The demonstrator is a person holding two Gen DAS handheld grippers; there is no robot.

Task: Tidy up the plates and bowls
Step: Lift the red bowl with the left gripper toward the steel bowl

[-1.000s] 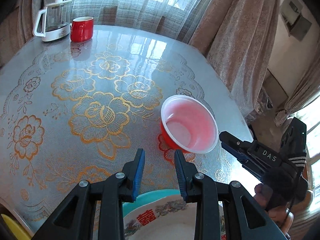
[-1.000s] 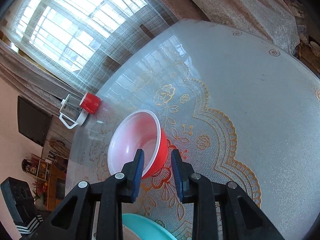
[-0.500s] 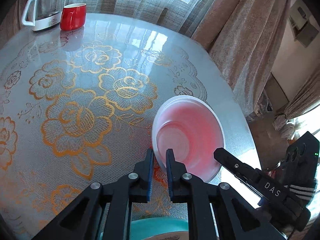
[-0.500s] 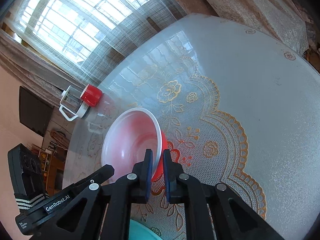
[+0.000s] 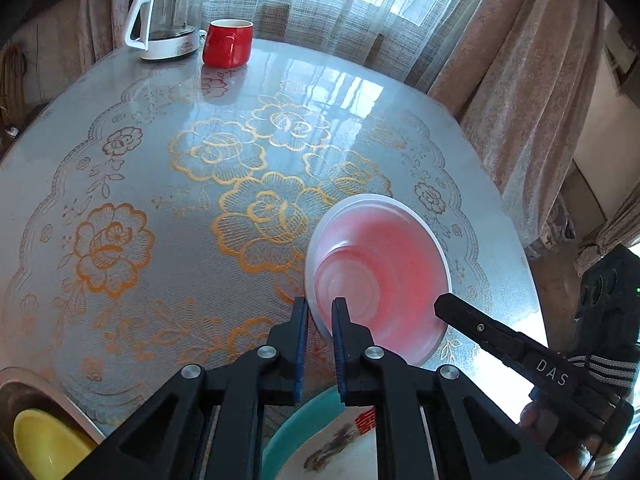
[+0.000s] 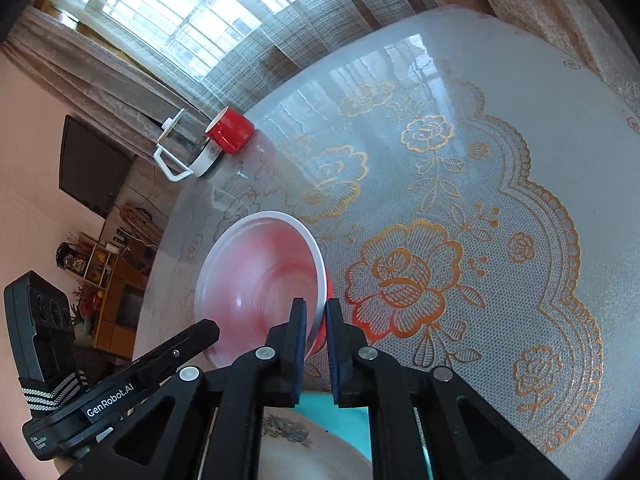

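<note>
A red bowl (image 5: 384, 276) with a pale inside is held over the glass-topped table (image 5: 132, 168), tipped toward the cameras. My left gripper (image 5: 322, 312) is shut on its near left rim. From the other side my right gripper (image 6: 316, 312) is shut on the rim of the same bowl (image 6: 256, 276). A finger (image 5: 476, 324) of the right gripper shows at the bowl's right edge in the left wrist view. Under both grippers lies a teal plate (image 5: 288, 436) carrying a white patterned plate (image 5: 340, 448).
A glass kettle (image 5: 168, 20) and a red mug (image 5: 228, 42) stand at the table's far edge by the curtains. A yellow bowl (image 5: 44, 440) sits in a metal basin at the near left. The table's right edge drops off toward the floor (image 5: 560, 280).
Both grippers went from open and short of the bowl to shut on its rim. The bowl has since tipped up and come nearer the stacked plates.
</note>
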